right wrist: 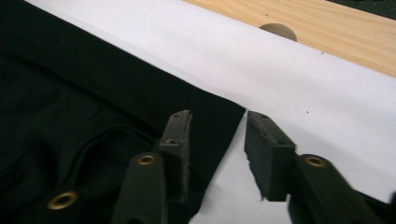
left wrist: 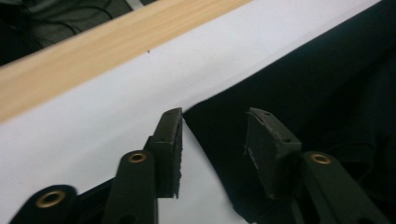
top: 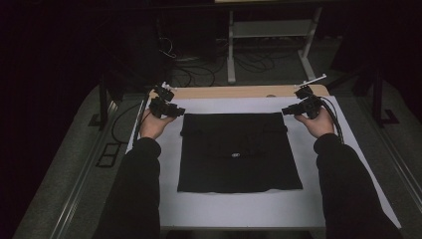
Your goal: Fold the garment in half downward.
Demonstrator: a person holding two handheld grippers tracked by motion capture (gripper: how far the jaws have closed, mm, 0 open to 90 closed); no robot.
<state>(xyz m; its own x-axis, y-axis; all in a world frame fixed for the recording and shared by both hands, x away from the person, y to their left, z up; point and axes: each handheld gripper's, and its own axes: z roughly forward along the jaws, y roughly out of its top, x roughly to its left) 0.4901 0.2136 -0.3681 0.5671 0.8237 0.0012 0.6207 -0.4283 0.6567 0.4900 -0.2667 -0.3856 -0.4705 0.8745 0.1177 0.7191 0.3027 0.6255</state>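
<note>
Bare white sheet (top: 239, 209) rings the flat black cloth (top: 239, 152) on all sides; the bench (top: 239, 91) carries no obstacle.

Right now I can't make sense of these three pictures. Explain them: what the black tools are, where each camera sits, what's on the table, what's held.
No robot here: a person holds a two-jaw gripper in each hand. The high view looks down from above the person's side; the left gripper and right gripper sit at the far corners of a black cloth. The cloth lies flat on a white sheet over a wooden table. The other two pictures come from cameras riding on the grippers, looking along their jaws. In each, the jaws stand open around a cloth corner: left gripper, right gripper. Nothing is held yet.
</note>
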